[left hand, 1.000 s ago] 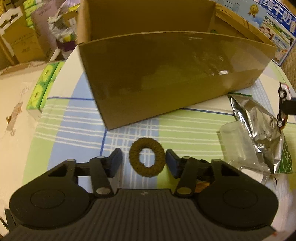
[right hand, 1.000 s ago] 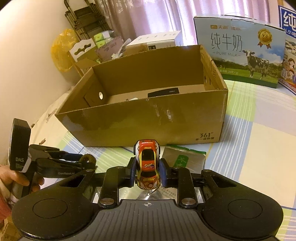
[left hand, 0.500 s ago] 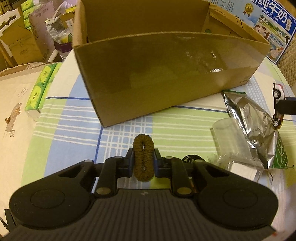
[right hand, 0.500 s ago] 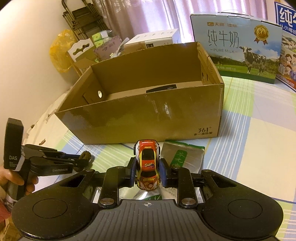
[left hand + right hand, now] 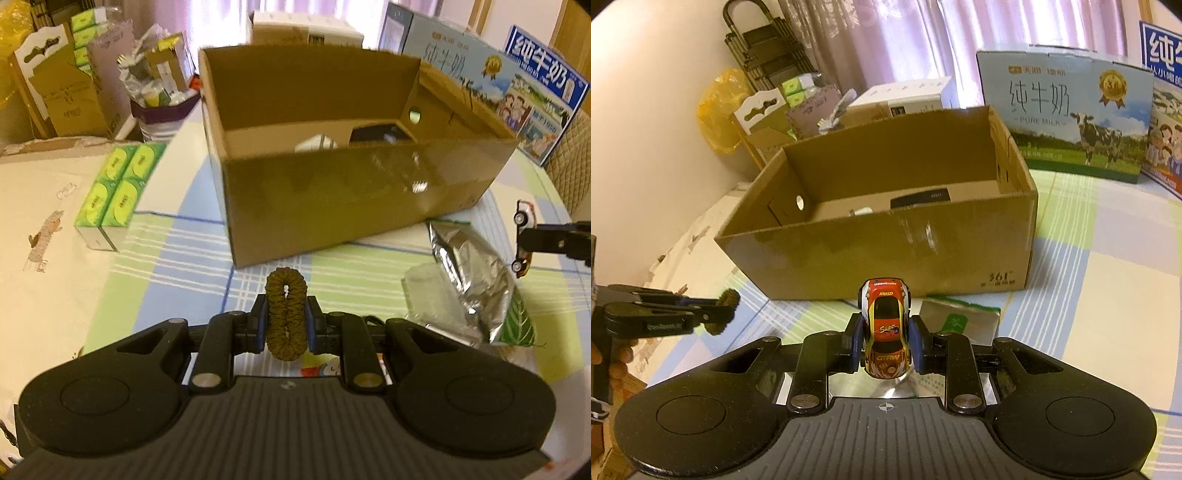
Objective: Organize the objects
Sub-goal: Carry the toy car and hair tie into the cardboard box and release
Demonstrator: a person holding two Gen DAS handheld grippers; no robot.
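Left gripper [image 5: 286, 321] squeezes the scrunchie [image 5: 286, 314], right gripper [image 5: 885, 341] clamps the car [image 5: 885, 332]; either might clip the box [image 5: 369, 206] rim.

From my left tongs, the camera looks forward and down along the fingers, close to the open brown cardboard box [image 5: 354, 192] on the checked blue-and-green tablecloth [image 5: 177, 258]. My right tongs' camera faces the same box [image 5: 886, 254] from its other corner. Both views share the box, the cloth and the crumpled silver foil pouch [image 5: 469, 266].
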